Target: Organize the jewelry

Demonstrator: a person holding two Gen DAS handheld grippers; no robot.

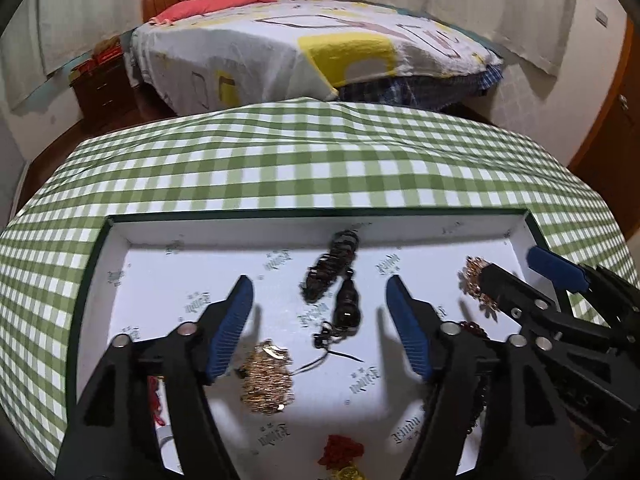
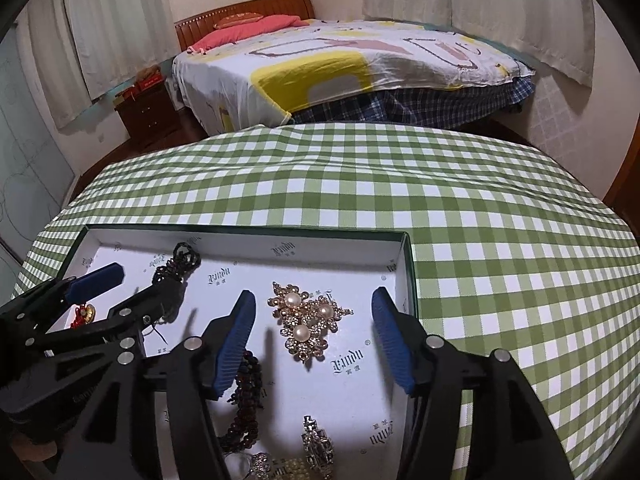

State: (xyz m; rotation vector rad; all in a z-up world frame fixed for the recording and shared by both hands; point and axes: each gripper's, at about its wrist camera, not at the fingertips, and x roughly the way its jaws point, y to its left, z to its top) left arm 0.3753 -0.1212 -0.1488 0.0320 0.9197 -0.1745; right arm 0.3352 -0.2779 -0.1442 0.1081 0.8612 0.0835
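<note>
A shallow green box [image 1: 312,213] with a white printed lining holds the jewelry; it also shows in the right wrist view [image 2: 410,280]. My left gripper [image 1: 320,324] is open above a black bead bracelet [image 1: 330,268] with a dark gourd pendant [image 1: 347,306]; a gold chain heap [image 1: 267,378] lies near its left finger. My right gripper [image 2: 314,338] is open around a gold and pearl brooch [image 2: 306,322], also seen at the box's right side [image 1: 476,280]. A dark red bead bracelet [image 2: 244,404] lies under the right gripper's left finger.
The box sits on a green checked tablecloth [image 2: 480,220]. A red knot charm with a gold coin [image 1: 342,456] and a silver piece [image 2: 318,446] lie at the box's near side. A bed [image 1: 304,44] and a wooden nightstand [image 1: 102,84] stand behind the table.
</note>
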